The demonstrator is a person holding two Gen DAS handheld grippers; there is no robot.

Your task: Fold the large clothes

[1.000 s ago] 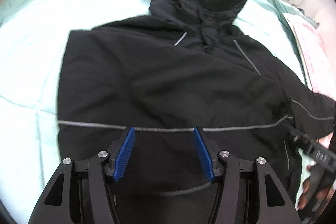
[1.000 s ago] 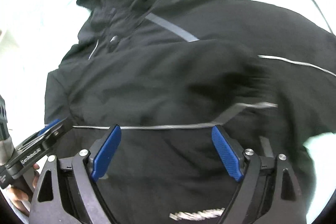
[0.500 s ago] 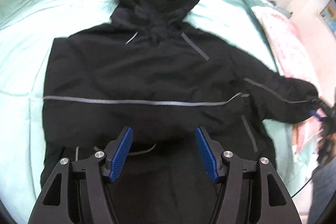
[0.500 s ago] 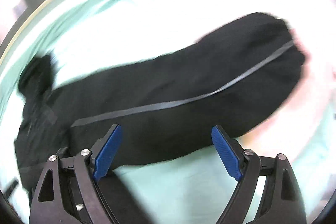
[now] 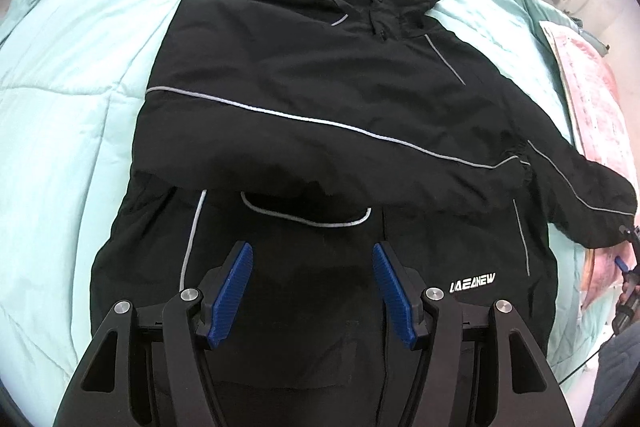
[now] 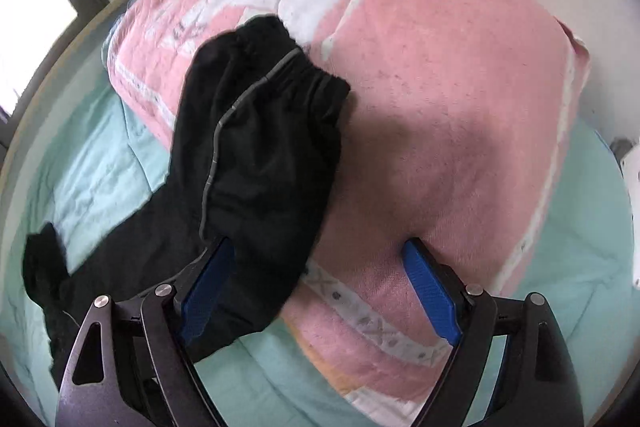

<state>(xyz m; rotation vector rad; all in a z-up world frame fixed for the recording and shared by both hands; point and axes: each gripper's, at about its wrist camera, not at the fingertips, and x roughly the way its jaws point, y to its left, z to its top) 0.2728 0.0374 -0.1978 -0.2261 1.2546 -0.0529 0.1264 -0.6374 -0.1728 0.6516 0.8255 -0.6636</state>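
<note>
Lying flat on the green quilt [image 5: 68,75], the black jacket [image 5: 320,99] has one sleeve folded across its chest; the left gripper [image 5: 312,291] hovers wide above its hem. The right gripper [image 6: 316,291] (also wide) straddles the other sleeve [image 6: 260,147], draped onto the pink blanket [image 6: 460,87].

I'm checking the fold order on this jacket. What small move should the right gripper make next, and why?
Probably lower the open right gripper and close on the outstretched sleeve. It still lies across the pink blanket, while the other sleeve is already folded across the jacket.
</note>
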